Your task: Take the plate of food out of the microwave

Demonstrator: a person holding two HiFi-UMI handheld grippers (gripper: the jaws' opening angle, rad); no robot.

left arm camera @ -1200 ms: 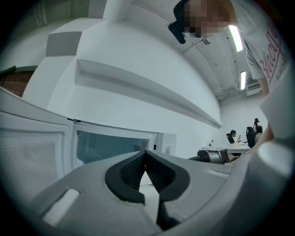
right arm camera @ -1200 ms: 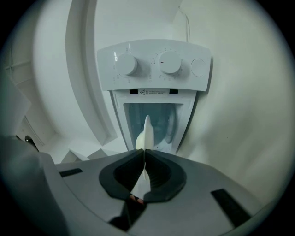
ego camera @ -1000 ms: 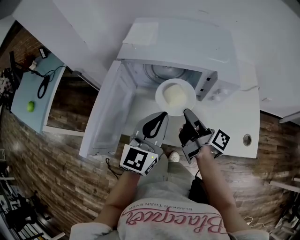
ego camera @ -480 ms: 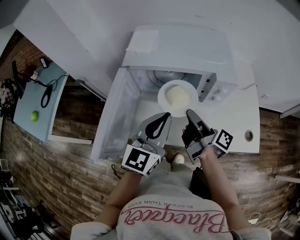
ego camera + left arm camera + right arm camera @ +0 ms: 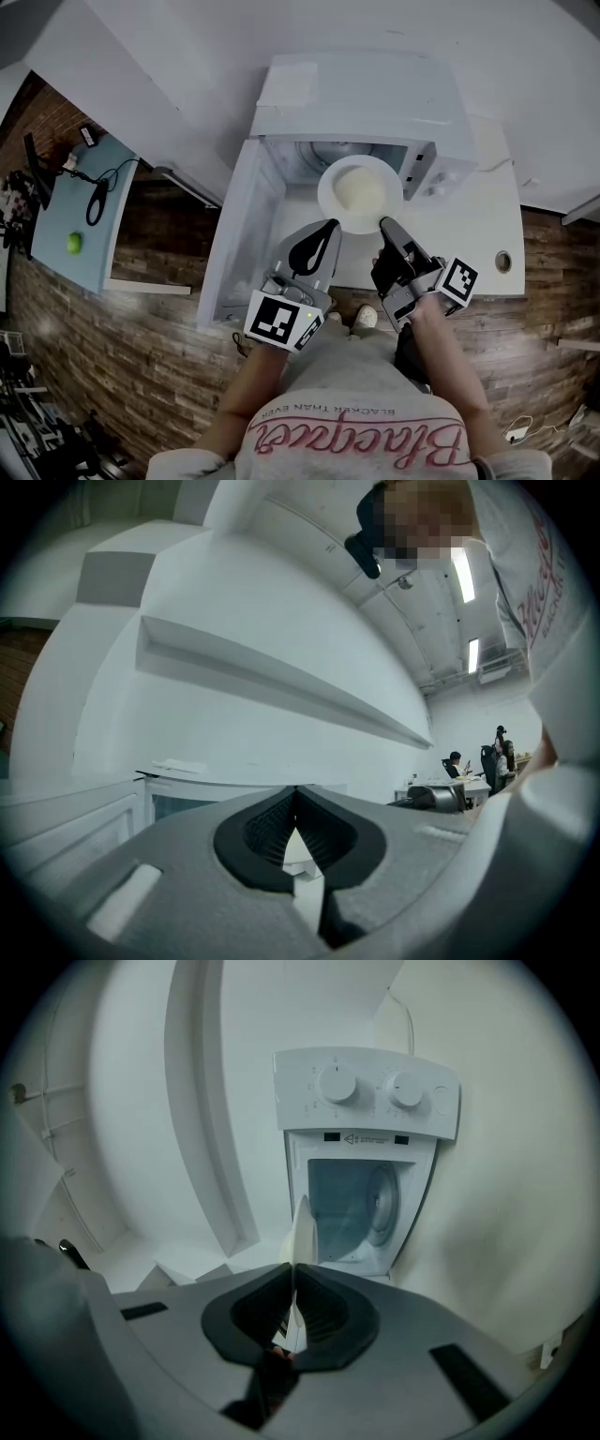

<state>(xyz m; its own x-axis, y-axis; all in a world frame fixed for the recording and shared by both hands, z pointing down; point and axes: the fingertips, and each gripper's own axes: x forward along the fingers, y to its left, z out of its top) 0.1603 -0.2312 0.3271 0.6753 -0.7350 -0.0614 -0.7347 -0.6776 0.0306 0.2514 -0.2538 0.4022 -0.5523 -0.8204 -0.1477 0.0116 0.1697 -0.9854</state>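
The microwave (image 5: 375, 94) stands on the white counter (image 5: 483, 248), its door (image 5: 239, 234) swung wide to our left. We judge the door and the cavity frame the biggest hazard, since a sideways swing of the load could clip either. The plate (image 5: 330, 199) is at the cavity mouth, part in and part out, roughly level, with a pale mound of food (image 5: 361, 192) in its middle. We judge its weight rests on a single near-rim pinch. The right gripper (image 5: 384, 223) is clamped tight on the rim, which shows edge-on between its jaws in the right gripper view. So thin a bite, far from the plate's centre, invites the far side to sag; then the food slides or the rim slips free. The left gripper (image 5: 328, 227) has its jaws together just beside the rim's near-left edge. The head view does not settle whether its tips catch the rim, and its own view shows nothing reaching past them, so we count it as no support.
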